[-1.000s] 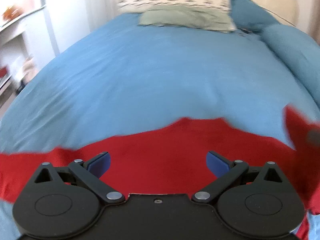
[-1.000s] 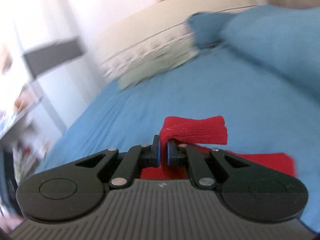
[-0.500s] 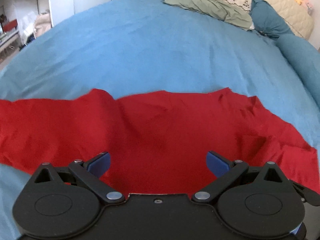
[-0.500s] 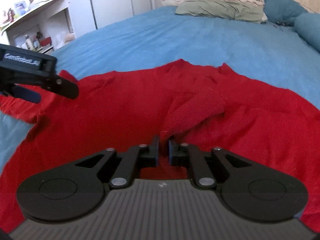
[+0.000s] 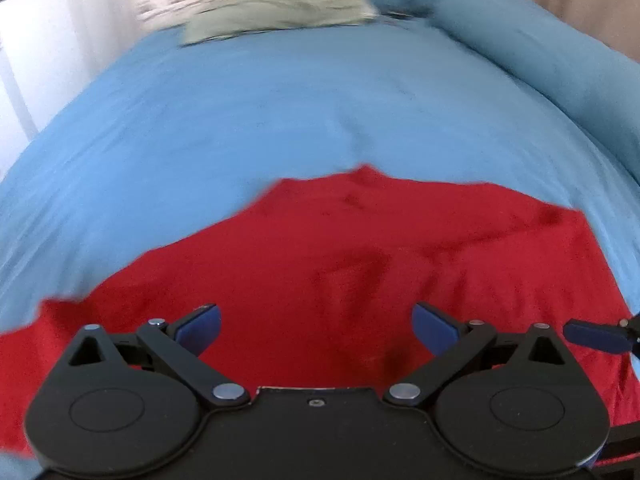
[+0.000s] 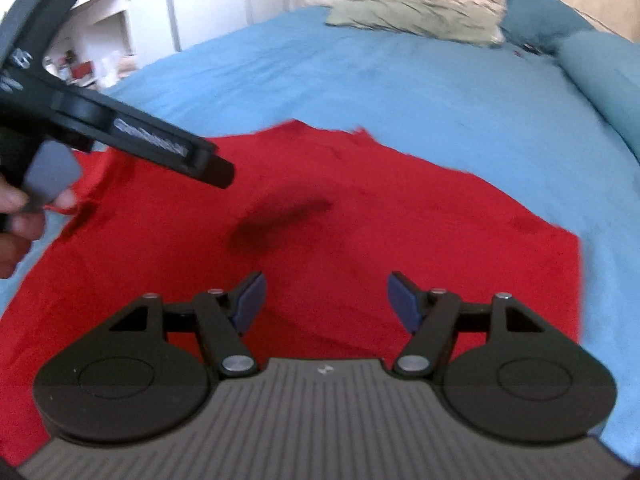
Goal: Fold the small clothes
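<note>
Release on the blue bed cover: your right gripper has just let its jaws swing apart, giving up the bunched fold of the red garment it pinched a second ago, and nothing sits between its blue pads now. Your left gripper hovers spread wide and empty above the same cloth, which lies fairly flat across the near end of the bed, short of the green pillow. With neither tool gripping, one fold looks laid down, and your next likely job is choosing a fresh edge to pinch.
</note>
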The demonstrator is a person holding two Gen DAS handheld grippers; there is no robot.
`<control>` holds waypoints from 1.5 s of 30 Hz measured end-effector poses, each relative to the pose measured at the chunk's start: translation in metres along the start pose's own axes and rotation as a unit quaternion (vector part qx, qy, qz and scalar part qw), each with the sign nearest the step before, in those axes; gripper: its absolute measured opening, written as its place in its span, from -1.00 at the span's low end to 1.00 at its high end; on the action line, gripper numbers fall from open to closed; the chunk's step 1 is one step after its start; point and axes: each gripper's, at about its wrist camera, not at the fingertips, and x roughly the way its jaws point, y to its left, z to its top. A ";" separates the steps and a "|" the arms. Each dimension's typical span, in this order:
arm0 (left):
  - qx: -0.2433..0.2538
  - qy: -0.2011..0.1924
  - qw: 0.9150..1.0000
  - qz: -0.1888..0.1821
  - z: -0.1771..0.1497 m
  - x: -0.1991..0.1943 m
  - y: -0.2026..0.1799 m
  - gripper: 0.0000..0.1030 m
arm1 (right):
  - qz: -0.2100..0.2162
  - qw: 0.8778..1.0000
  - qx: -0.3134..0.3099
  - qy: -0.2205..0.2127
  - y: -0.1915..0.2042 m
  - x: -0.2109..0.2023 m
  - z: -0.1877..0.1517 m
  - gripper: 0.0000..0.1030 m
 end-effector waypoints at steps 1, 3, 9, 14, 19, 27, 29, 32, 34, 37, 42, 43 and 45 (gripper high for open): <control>0.013 0.002 1.000 -0.014 -0.001 0.007 -0.009 0.95 | -0.002 1.000 0.006 0.004 -0.006 -0.003 -0.003 0.61; 0.035 0.012 0.999 -0.028 -0.004 0.023 -0.021 0.75 | -0.005 1.000 0.013 0.008 -0.015 -0.007 -0.008 0.61; -0.010 0.005 1.000 -0.009 -0.015 0.048 -0.008 0.23 | -0.013 0.999 0.036 0.012 -0.030 -0.011 -0.019 0.61; -0.052 0.008 0.999 -0.004 -0.031 0.036 0.029 0.16 | -0.013 0.998 0.054 0.014 -0.032 -0.015 -0.027 0.61; -0.110 -0.003 0.991 -0.078 -0.048 0.027 0.048 0.47 | -0.010 0.997 0.075 0.027 -0.033 -0.015 -0.036 0.61; -0.186 -0.006 0.977 -0.102 -0.041 0.031 0.059 -0.07 | -0.025 0.996 0.083 0.037 -0.031 -0.012 -0.044 0.62; -0.190 0.005 0.978 -0.088 -0.035 0.032 0.059 -0.86 | -0.025 0.996 0.083 0.038 -0.032 -0.013 -0.044 0.69; -0.210 -0.025 0.972 -0.103 -0.029 0.013 0.070 -0.90 | -0.029 0.995 0.084 0.036 -0.031 -0.012 -0.043 0.93; -0.205 -0.061 0.972 -0.097 -0.018 -0.006 0.075 -0.90 | -0.051 0.995 0.080 0.036 -0.030 -0.008 -0.041 1.00; -0.196 -0.106 0.973 -0.064 -0.008 -0.031 0.085 -0.90 | -0.082 0.993 0.079 0.035 -0.035 -0.002 -0.041 1.00; -0.207 -0.101 0.973 -0.031 -0.025 -0.031 0.100 -0.90 | -0.079 0.988 0.131 0.023 -0.062 0.006 -0.041 1.00; -0.211 -0.094 0.973 -0.027 -0.030 -0.026 0.101 -0.90 | -0.078 0.987 0.136 0.019 -0.065 0.006 -0.041 1.00; -0.215 -0.085 0.973 -0.018 -0.038 -0.020 0.102 -0.90 | -0.073 0.987 0.142 0.012 -0.069 0.007 -0.041 1.00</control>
